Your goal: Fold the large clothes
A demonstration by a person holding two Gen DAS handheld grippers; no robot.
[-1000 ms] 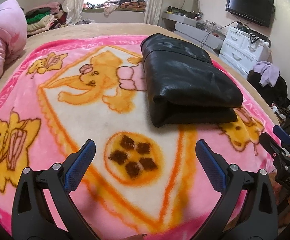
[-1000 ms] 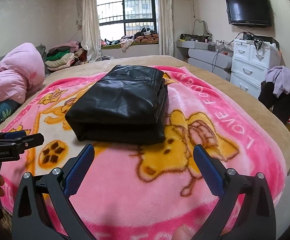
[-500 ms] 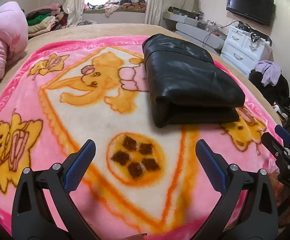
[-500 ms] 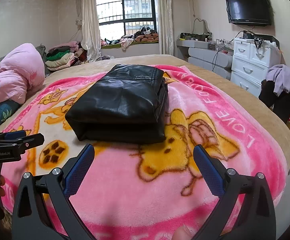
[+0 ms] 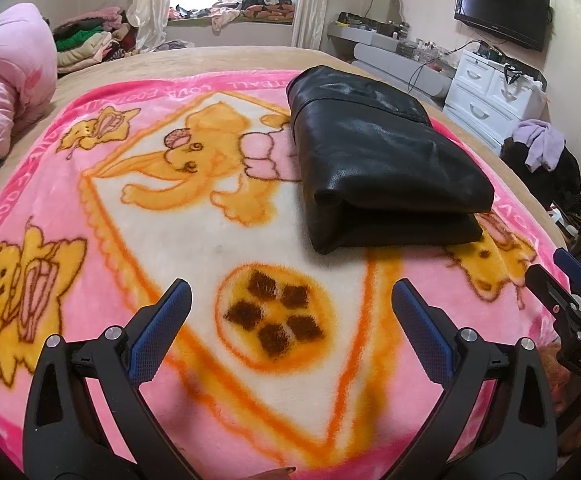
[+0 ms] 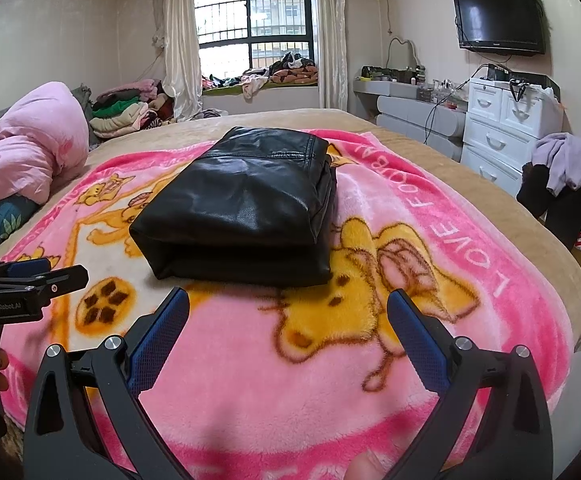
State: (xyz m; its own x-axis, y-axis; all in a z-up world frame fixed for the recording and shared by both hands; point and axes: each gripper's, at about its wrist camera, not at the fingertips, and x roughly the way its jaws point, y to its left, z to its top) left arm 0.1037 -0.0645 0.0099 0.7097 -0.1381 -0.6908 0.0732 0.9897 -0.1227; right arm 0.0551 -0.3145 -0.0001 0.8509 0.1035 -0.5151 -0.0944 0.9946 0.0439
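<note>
A black leather garment (image 5: 378, 160) lies folded into a thick rectangle on the pink cartoon blanket (image 5: 170, 208); it also shows in the right wrist view (image 6: 246, 208). My left gripper (image 5: 290, 300) is open and empty, held over the blanket short of the garment's near edge. My right gripper (image 6: 288, 308) is open and empty, just in front of the garment's folded edge. Each gripper shows at the edge of the other's view, the right one in the left wrist view (image 5: 570, 300) and the left one in the right wrist view (image 6: 22, 284).
A pink quilt (image 6: 26, 148) lies at the left of the bed, with stacked clothes (image 6: 126, 112) behind it. A white drawer unit (image 6: 506, 124) and a chair with draped clothes (image 6: 558, 176) stand at the right. A TV (image 6: 498, 18) hangs on the wall.
The left wrist view has tilted up a little, so the garment and blanket sit slightly lower in frame. The right gripper is nearly still. Both stay open.
</note>
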